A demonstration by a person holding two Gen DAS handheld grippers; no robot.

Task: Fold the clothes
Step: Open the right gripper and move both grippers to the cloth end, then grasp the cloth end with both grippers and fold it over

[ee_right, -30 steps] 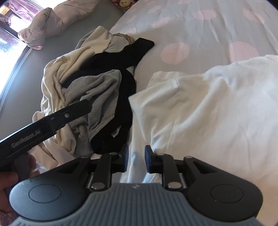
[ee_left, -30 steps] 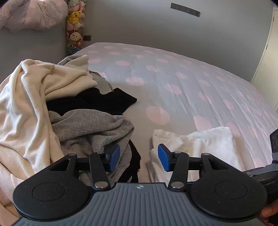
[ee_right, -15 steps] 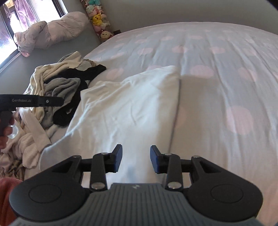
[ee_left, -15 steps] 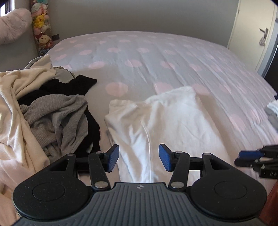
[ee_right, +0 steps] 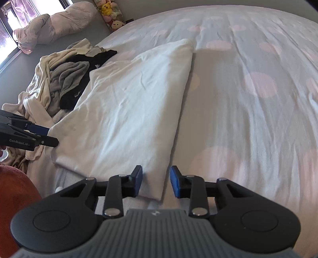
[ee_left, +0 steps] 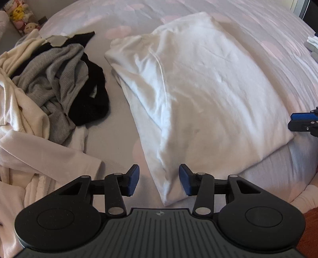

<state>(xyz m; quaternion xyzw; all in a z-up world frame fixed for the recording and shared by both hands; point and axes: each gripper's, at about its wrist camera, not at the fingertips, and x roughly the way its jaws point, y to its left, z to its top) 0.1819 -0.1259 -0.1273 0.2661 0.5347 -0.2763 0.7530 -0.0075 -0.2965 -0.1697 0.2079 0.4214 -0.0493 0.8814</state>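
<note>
A white garment, folded lengthwise, lies flat on the dotted bed cover. My left gripper points steeply down over its near left corner. The blue pads stand on either side of that corner and are closing without pressing on it. My right gripper straddles the near right corner of the white garment, its jaws also closing, with the cloth between them untouched. Each gripper shows in the other's view: the right gripper at the far right, the left gripper at the far left.
A heap of cream, grey and black clothes lies left of the garment, also in the right wrist view as the clothes heap. Plush toys and a pink bundle sit beyond the bed. A small folded stack rests far right.
Both grippers swung away from the clothes heap to the near edge of the white garment. The left one tipped downward. Each now has a garment corner between its jaws.
</note>
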